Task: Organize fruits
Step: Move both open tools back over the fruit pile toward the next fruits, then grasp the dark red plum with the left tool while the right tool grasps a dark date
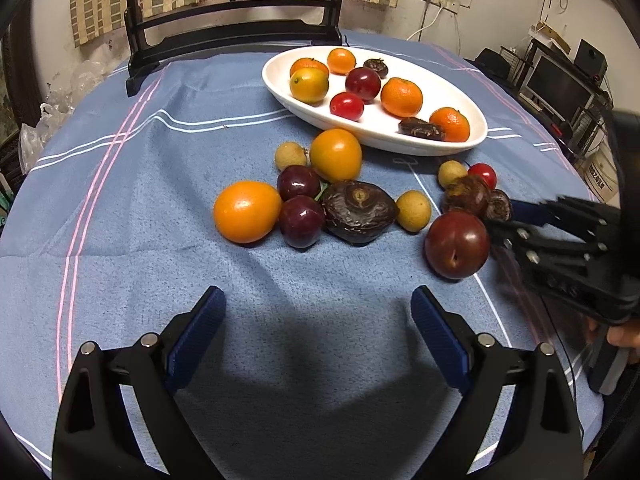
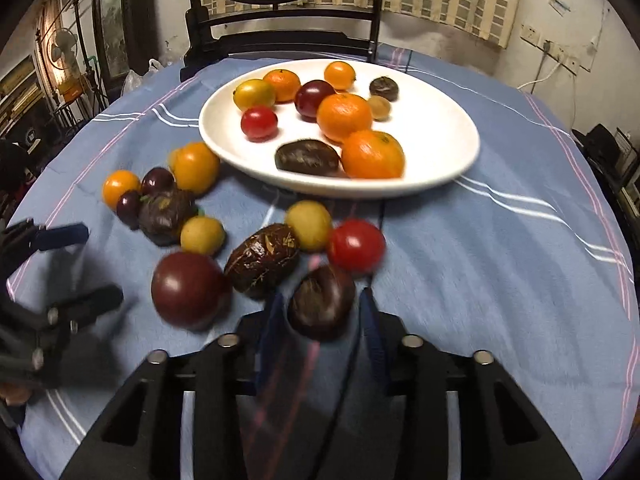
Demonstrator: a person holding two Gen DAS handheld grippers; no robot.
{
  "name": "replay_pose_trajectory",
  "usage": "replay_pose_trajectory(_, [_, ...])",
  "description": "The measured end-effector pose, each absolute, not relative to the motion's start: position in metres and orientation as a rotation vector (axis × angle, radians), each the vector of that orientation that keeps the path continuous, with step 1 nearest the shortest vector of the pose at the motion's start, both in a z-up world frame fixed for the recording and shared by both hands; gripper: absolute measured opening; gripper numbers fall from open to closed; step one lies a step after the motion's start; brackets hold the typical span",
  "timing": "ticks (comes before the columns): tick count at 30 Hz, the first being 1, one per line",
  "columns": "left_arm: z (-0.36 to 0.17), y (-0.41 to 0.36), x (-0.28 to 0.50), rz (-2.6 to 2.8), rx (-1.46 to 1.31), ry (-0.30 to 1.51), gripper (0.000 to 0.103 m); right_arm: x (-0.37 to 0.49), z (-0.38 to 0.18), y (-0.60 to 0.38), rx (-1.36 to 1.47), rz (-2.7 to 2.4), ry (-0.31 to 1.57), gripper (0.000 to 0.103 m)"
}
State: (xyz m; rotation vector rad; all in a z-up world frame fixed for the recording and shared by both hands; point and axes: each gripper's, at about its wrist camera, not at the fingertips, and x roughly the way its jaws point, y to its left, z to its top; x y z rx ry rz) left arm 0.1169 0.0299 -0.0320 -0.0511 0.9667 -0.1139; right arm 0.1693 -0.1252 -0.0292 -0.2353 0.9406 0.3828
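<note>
A white oval plate (image 2: 440,140) at the back of the table holds several tangerines, plums, tomatoes and dark chestnuts. Loose fruit lies on the blue cloth in front of it: an orange (image 1: 247,211), a big dark chestnut (image 1: 359,211), a large plum (image 1: 457,244) and a red cherry tomato (image 2: 355,245). My right gripper (image 2: 321,297) is shut on a small dark brown chestnut (image 2: 322,304), its blue pads pressing on both sides; from the left wrist view that gripper (image 1: 504,219) comes in from the right behind the large plum. My left gripper (image 1: 316,300) is open over bare cloth, holding nothing.
A black wooden chair (image 1: 224,32) stands at the table's far edge, behind the plate (image 1: 400,138). Yellow longans (image 2: 309,225) and another chestnut (image 2: 262,260) lie close around the right gripper. A hand (image 1: 620,336) shows at the right edge. Shelves and clutter surround the table.
</note>
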Motion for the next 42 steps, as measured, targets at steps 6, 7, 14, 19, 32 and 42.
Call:
replay_pose_trajectory(6, [-0.031,0.025,0.115,-0.149,-0.041,0.959,0.092,0.17,-0.027,-0.134,-0.165,0.392,0.935,0.031])
replay_pose_trajectory(7, [-0.03,0.022,0.114,-0.156,-0.032,0.954,0.092,0.169,-0.025,-0.138,-0.148,0.388,0.929,0.031])
replay_pose_trajectory(14, [-0.027,-0.004,0.112,-0.178,0.048,0.949,0.09,0.164,-0.022,-0.157,-0.098,0.365,0.906,0.031])
replay_pose_trajectory(19, [-0.032,-0.028,0.124,-0.193,0.071,1.0,0.081,0.161,-0.016,-0.166,-0.081,0.371,0.878,0.031])
replay_pose_trajectory(32, [-0.031,-0.073,0.157,-0.192,0.123,1.012,0.045,0.158,-0.013,-0.176,-0.093,0.337,0.861,0.032])
replay_pose_trajectory(42, [-0.007,-0.044,0.134,-0.178,0.094,0.984,0.04,0.156,-0.009,-0.179,-0.068,0.33,0.82,0.032])
